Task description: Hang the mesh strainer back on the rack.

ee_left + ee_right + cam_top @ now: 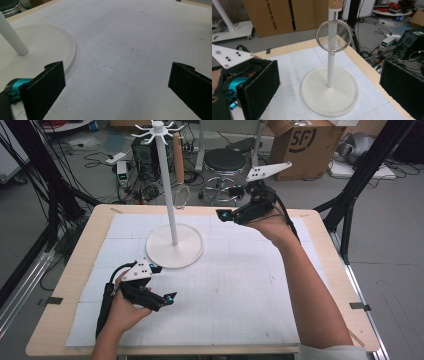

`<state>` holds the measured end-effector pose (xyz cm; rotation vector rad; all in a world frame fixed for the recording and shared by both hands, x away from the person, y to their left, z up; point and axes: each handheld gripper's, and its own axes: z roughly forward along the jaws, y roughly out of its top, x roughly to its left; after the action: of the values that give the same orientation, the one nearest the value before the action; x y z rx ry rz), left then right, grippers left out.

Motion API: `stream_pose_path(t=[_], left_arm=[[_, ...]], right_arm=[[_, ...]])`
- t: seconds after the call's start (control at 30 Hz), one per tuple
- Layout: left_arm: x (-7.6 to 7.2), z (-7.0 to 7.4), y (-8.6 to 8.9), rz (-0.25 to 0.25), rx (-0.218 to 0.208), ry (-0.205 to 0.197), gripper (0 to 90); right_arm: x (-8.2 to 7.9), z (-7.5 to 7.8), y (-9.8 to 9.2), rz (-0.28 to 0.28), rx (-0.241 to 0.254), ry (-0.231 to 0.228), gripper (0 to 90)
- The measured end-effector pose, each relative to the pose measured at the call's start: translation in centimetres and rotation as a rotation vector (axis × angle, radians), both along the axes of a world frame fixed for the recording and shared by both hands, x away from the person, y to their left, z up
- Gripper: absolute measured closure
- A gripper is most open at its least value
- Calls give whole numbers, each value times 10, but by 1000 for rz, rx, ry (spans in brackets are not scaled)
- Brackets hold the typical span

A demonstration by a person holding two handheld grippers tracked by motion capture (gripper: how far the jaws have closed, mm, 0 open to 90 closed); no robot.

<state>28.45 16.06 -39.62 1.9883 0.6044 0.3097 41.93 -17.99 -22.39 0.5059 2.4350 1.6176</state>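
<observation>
Metal strainer (334, 35) hanging on white rack (174, 210) near table's far edge (hanging step looking done). Right tool (225, 215) hovering beside it, spread, gripping nothing. Left tool (170, 298) idling near front-left corner, spread, empty. Remaining: pulling right hand clear.

High view looks down; both gripper views share the stand (329, 92).

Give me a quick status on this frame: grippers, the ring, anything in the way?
Left gripper open, empty, low over the mat. Right gripper open, empty, beside the stand. Metal ring hanging from a stand arm. Nothing between gripper and ring.
</observation>
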Motion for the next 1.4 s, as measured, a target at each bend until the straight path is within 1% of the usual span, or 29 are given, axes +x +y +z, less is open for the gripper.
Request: stream_pose_path(t=[0.03, 0.1, 0.13, 0.17, 0.2, 0.23, 0.33, 0.37, 0.43, 0.5, 0.57, 0.73, 0.8, 0.87, 0.9, 0.93, 1.07, 1.13, 1.33, 1.4], left_arm=[[0, 0, 0, 4, -3, 0, 17], [0, 1, 1, 3, 6, -5, 16], [0, 1, 1, 3, 6, -5, 16], [0, 0, 1, 4, -8, 0, 16], [0, 0, 1, 6, -12, 2, 16], [0, 0, 2, 7, -7, -1, 16], [0, 0, 2, 10, -14, -1, 17], [0, 0, 2, 10, -14, -1, 17], [0, 0, 2, 7, -11, -2, 16], [0, 0, 2, 6, -7, -3, 16], [0, -1, 2, 3, -3, 2, 16], [0, -1, 0, 2, -12, 4, 16], [0, -1, 0, 3, -12, 3, 16], [0, -1, 0, -2, -9, 2, 16], [0, -1, 0, -1, -9, 3, 16], [0, -1, 0, -2, -11, 1, 17], [0, 0, 1, 3, -15, 0, 17], [1, 0, 1, -2, -16, 1, 16], [2, 1, 2, 0, -27, 0, 16], [3, 3, 3, 2, -36, -4, 16]], right_arm=[[-1, -2, -2, 1, 8, -5, 4], [-4, -6, -7, 1, 21, 0, 2], [-6, -8, -9, -6, 20, 0, 2], [-8, -10, -11, -9, 26, -7, 2], [-10, -12, -14, -8, 34, -6, 2], [-12, -14, -17, -6, 41, -7, 2], [-20, -22, -26, -14, 56, -15, 2], [-22, -25, -29, -18, 61, -6, 2], [-26, -31, -36, -21, 64, -12, 2], [-30, -37, -42, -24, 68, -4, 2], [-34, -43, -49, -31, 65, -7, 2], [-44, -60, -68, -48, 73, 9, 2], [-48, -66, -75, -55, 74, 24, 2], [-51, -73, -81, -61, 74, 26, 2], [-52, -76, -83, -63, 77, 22, 2], [-54, -79, -85, -67, 74, 36, 2], [-58, -91, -90, -70, 69, 42, 2], [-60, -96, -92, -71, 69, 54, 2], [-64, -105, -97, -80, 65, 68, 2], [-66, -107, -99, -84, 62, 69, 2]])
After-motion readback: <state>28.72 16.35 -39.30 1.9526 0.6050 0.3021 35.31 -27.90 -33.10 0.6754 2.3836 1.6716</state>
